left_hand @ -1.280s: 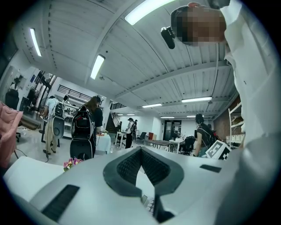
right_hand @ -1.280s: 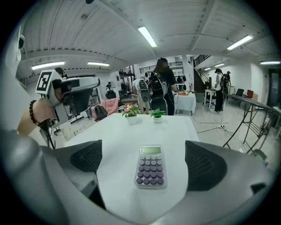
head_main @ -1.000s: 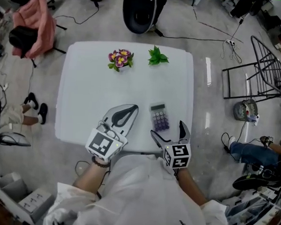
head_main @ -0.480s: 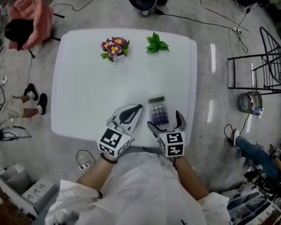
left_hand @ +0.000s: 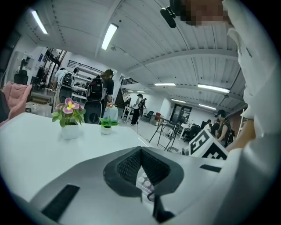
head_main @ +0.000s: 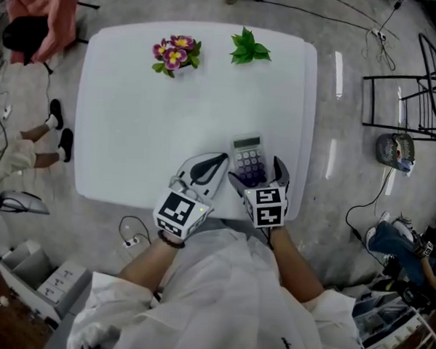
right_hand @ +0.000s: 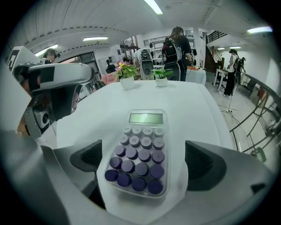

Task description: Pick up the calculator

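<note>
Straddling the calculator (head_main: 248, 158) with my right hand-held gripper (head_main: 256, 176), I have the pickup lined up but not yet made. The calculator lies flat on the white table (head_main: 134, 115), right of centre and close to the near edge, its display end pointing away from me.

In the right gripper view the jaws stand wide, with one dark pad on each side of the purple keys at the near end of the calculator (right_hand: 138, 154). White table shows between the right pad and the casing. The left pad sits closer, though it does not appear to press. Nothing is gripped, and the calculator looks fully at rest on the table.

My left hand-held gripper (head_main: 207, 169) sits just left of the calculator, low over the near edge of the table. Its own view shows the jaws together with nothing held between them. Whether it touches the table I cannot tell.

By my reading the approach is done, and the grasp and the lift are left. The right jaws have to close squarely on the two long sides, then raise the calculator clear of the table.

At the far side, a pot of pink flowers (head_main: 173, 55) and a small green plant (head_main: 246, 47) stand well apart from the work.
</note>
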Demonstrator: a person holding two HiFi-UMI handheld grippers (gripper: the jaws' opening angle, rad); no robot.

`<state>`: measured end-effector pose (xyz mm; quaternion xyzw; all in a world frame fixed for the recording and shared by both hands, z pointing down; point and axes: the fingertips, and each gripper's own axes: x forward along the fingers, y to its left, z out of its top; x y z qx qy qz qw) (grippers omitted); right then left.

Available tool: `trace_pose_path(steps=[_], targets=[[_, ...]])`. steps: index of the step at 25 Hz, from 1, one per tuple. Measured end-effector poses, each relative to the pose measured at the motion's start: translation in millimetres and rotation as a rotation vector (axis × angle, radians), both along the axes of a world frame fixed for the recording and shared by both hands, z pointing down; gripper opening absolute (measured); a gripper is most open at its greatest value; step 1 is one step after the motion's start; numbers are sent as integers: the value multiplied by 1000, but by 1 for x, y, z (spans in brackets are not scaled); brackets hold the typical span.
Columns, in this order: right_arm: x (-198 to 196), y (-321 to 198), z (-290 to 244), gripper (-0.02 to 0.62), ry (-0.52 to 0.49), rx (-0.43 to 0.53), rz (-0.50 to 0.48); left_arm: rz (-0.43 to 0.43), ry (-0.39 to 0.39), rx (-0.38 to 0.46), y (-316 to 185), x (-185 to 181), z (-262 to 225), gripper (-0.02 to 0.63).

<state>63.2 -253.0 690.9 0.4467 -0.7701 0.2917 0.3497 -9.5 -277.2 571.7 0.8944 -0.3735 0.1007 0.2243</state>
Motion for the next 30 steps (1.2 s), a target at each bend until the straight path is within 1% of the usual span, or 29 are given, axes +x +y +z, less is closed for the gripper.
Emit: trace_pose_path(steps=[6,11,16,21,30], targets=[[-7,-3,14,580,22,-44,-15,-6,3,-8,-2,0,9,17],[-11,-4,22,581,45,-55,-2,-24,15,-17,-1,-6,12,17],[-11,-2,27,583,100,-54,-15,-36,13,-19,6,-14,14,17],[-13,-2,28,588,108,-78,-15,-49,23,-28,8,-21,14,17],[-10,-4,25,581,111,-48,7,-51,23,-22,10,-18,11,17]])
